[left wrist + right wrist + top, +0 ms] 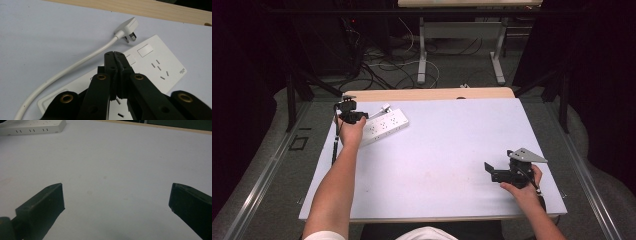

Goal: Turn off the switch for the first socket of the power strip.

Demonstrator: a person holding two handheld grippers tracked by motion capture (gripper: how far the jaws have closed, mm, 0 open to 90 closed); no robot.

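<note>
At the upper left of the high view, the left gripper (352, 117), jaws pressed together on nothing, hovers over the power strip (384, 125). I judge it is about to press a switch (145, 50), needing gentle lowering. At lower right, the right gripper (493, 172) rests spread.

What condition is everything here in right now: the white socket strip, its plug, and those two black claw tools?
Power strip: lying flat on the table, sockets empty.
Plug: unplugged, lying beside the strip.
Left gripper: shut, over the strip, holding nothing.
Right gripper: open, empty, apart from the strip.
</note>
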